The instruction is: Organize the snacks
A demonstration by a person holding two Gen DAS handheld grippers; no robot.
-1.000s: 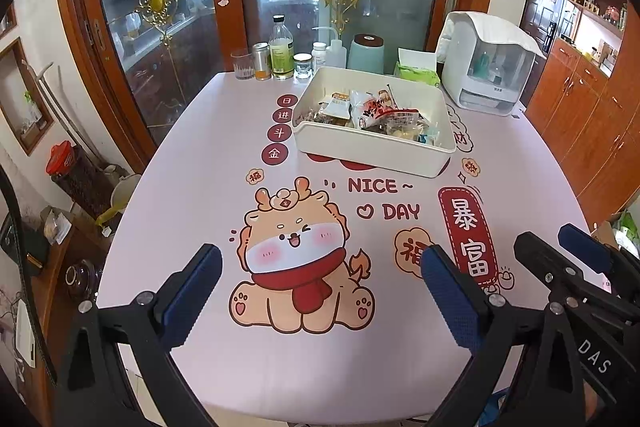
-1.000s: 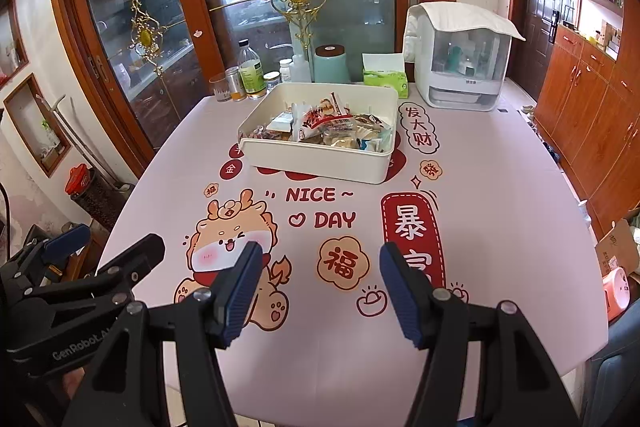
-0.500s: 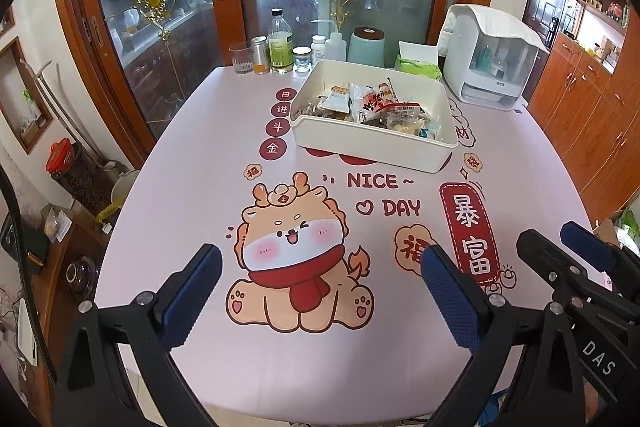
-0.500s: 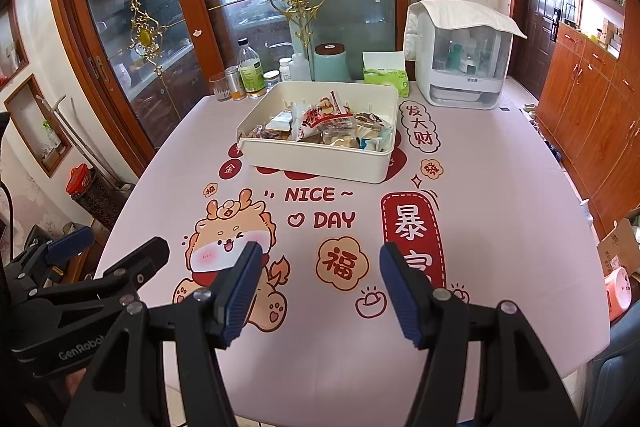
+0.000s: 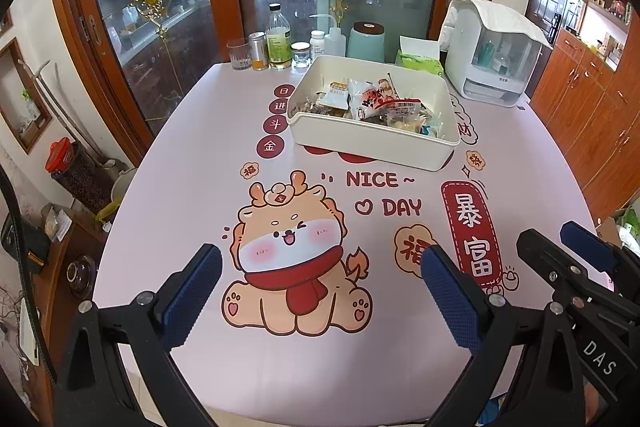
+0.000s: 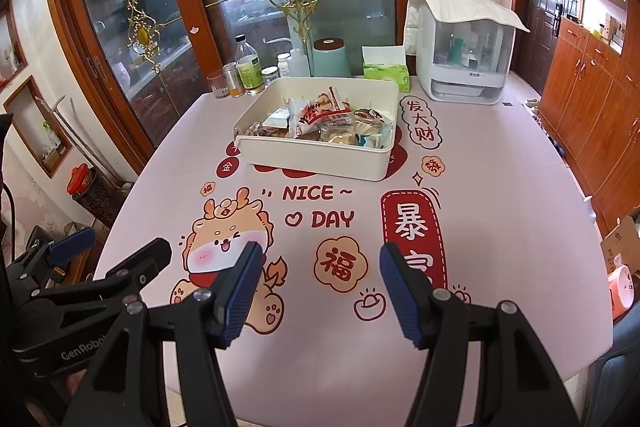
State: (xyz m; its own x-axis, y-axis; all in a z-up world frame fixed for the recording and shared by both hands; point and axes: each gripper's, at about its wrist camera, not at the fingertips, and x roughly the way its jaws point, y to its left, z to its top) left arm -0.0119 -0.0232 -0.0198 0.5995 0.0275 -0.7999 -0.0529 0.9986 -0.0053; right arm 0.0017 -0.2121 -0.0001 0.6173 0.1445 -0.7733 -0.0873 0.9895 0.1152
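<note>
A white rectangular bin (image 5: 362, 147) (image 6: 312, 163) stands on the far half of the table, filled with several wrapped snacks (image 5: 376, 103) (image 6: 320, 119). My left gripper (image 5: 320, 275) is open and empty, low over the table's near edge above the cartoon dragon print. My right gripper (image 6: 318, 275) is open and empty beside it, to its right. Each gripper shows in the other's view: the right one at the right edge (image 5: 568, 259), the left one at the left edge (image 6: 92, 259). Both are well short of the bin.
Behind the bin stand a glass (image 5: 239, 54), bottles and jars (image 5: 278, 43), a teal canister (image 5: 366, 41), a green tissue pack (image 5: 420, 57) and a white appliance (image 5: 492, 55). The table (image 5: 192, 163) carries a printed pink mat. Wooden cabinets (image 6: 592, 99) stand to the right.
Both views have shifted slightly; the left gripper has crept a little forward and tilted. Both grippers stay open and empty.
</note>
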